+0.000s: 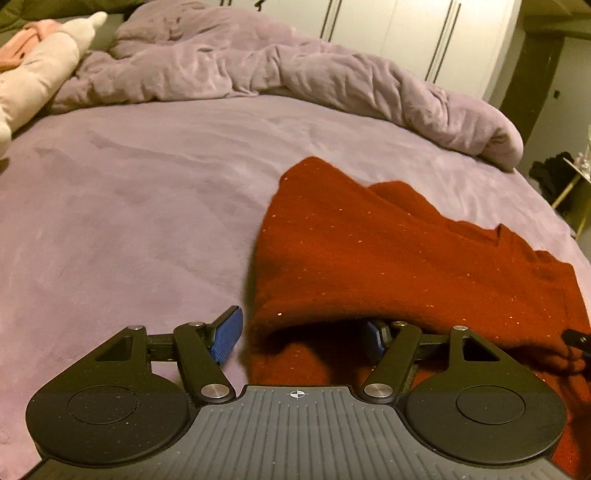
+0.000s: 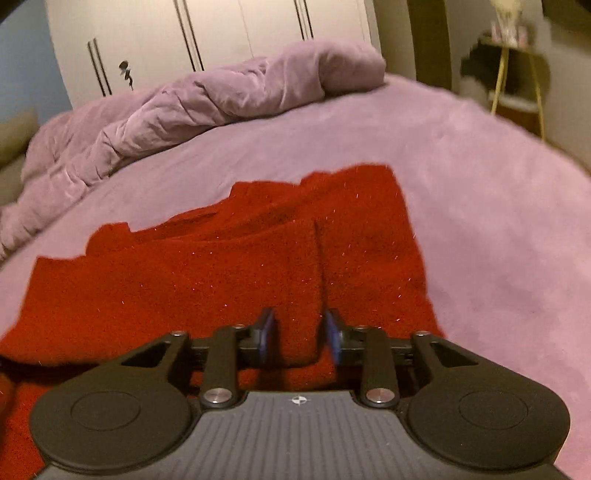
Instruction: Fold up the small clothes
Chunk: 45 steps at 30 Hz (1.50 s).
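Note:
A red knit garment (image 1: 388, 258) with small glitter flecks lies on a lilac bed sheet (image 1: 129, 206). My left gripper (image 1: 301, 338) is open at the garment's left edge; a fold of it drapes over the gap and hides most of the right blue pad, while the left blue pad (image 1: 227, 338) is bare over the sheet. In the right wrist view the garment (image 2: 203, 273) is spread wide. My right gripper (image 2: 300, 338) is open, low over the garment's near part, with a raised ridge of fabric (image 2: 317, 266) running between the jaws.
A crumpled lilac duvet (image 1: 295, 70) lies along the far side of the bed, also in the right wrist view (image 2: 184, 99). A pale plush toy (image 1: 40, 74) is at the far left. White wardrobe doors (image 2: 184, 33) and a gold-legged side table (image 2: 517, 70) stand beyond.

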{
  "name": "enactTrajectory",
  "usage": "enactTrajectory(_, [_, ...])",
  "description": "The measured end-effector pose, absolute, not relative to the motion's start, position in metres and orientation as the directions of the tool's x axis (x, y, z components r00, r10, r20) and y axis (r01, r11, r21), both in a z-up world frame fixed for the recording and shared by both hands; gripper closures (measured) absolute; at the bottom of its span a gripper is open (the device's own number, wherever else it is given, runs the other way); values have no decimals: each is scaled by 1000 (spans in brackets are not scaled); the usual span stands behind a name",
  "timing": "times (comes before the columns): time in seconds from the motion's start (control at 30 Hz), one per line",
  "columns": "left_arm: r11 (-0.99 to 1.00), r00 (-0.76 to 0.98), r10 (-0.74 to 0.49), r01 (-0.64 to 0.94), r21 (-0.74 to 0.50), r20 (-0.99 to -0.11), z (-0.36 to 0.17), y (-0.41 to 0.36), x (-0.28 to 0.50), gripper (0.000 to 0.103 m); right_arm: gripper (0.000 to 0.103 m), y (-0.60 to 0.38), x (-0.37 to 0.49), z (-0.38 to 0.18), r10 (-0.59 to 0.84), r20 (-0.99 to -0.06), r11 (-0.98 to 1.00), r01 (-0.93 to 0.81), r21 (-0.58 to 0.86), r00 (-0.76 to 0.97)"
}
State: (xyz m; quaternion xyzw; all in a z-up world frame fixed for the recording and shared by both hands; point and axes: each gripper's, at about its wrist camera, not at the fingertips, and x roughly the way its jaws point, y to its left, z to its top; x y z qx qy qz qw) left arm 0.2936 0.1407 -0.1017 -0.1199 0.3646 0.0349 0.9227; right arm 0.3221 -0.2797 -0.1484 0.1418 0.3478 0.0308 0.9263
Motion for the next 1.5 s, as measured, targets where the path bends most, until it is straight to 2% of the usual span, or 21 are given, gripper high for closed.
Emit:
enactTrajectory(0.03, [970, 730, -21, -150, -190, -683, -100, 139, 294, 31, 74, -281, 326, -150, 171, -635, 951, 42, 306, 754])
enactTrajectory(0.07, [971, 732, -19, -149, -188, -681, -97, 137, 293, 31, 87, -281, 329, -151, 167, -635, 951, 47, 305, 754])
enactTrajectory(0.1, [972, 737, -22, -143, -188, -675, -93, 135, 291, 31, 91, -281, 330, -149, 159, -633, 956, 41, 291, 758])
enactTrajectory(0.23, [974, 752, -47, -110, -196, -657, -79, 126, 281, 31, 95, -285, 317, -129, 56, -555, 979, 63, 194, 830])
enactTrajectory(0.33, [966, 749, -110, -74, -247, -654, -74, 119, 274, 30, 94, -285, 314, -142, -81, -582, 991, 125, 36, 809])
enactTrajectory(0.37, [962, 743, -134, -62, -266, -656, -73, 116, 272, 30, 93, -287, 315, -148, -72, -611, 993, 117, 34, 789])
enactTrajectory(0.4, [957, 737, -158, -48, -285, -657, -71, 115, 269, 30, 93, -291, 310, -147, -46, -610, 991, 115, 75, 791])
enactTrajectory(0.43, [951, 734, -185, -35, -308, -654, -69, 114, 267, 30, 88, -296, 305, -141, -26, -600, 985, 122, 120, 800])
enactTrajectory(0.47, [942, 734, -215, -18, -334, -644, -67, 113, 265, 27, 76, -303, 297, -135, 2, -593, 973, 136, 188, 806])
enactTrajectory(0.53, [918, 721, -284, 13, -397, -632, -66, 111, 265, 26, 61, -317, 281, -130, 92, -576, 927, 142, 348, 813])
enactTrajectory(0.67, [869, 672, -368, 2, -495, -643, -81, 102, 280, 27, 60, -345, 274, -157, 333, -562, 709, 192, 679, 757])
enactTrajectory(0.8, [814, 633, -425, -46, -579, -647, -102, 95, 307, 30, 64, -353, 288, -181, 355, -550, 599, 267, 755, 756])
enactTrajectory(0.83, [807, 624, -415, -84, -585, -662, -107, 95, 313, 34, 67, -352, 294, -183, 352, -555, 592, 281, 756, 754])
enactTrajectory(0.87, [800, 619, -408, -111, -589, -671, -111, 95, 317, 40, 77, -351, 297, -186, 343, -564, 589, 296, 752, 751])
enactTrajectory(0.93, [795, 622, -394, -139, -591, -676, -117, 94, 326, 48, 85, -347, 309, -189, 330, -577, 595, 310, 742, 747])
enactTrajectory(1.0, [815, 639, -356, -145, -561, -682, -118, 90, 334, 52, 88, -344, 316, -186, 311, -594, 645, 295, 705, 742])
enactTrajectory(1.07, [851, 657, -300, -143, -505, -691, -116, 84, 341, 58, 89, -339, 316, -172, 250, -555, 726, 226, 650, 793])
enactTrajectory(1.13, [879, 670, -255, -140, -456, -698, -116, 77, 346, 56, 89, -335, 315, -164, 194, -501, 790, 169, 590, 843])
enactTrajectory(1.27, [918, 673, -209, -115, -379, -710, -117, 67, 343, 52, 85, -319, 322, -177, 174, -598, 880, 149, 450, 783])
enactTrajectory(1.37, [937, 659, -199, -89, -337, -725, -110, 68, 336, 45, 71, -320, 302, -167, 168, -622, 929, 89, 359, 764])
enactTrajectory(1.5, [960, 609, -181, -60, -273, -772, -91, 74, 321, 35, 69, -331, 276, -143, 130, -632, 949, 89, 303, 764])
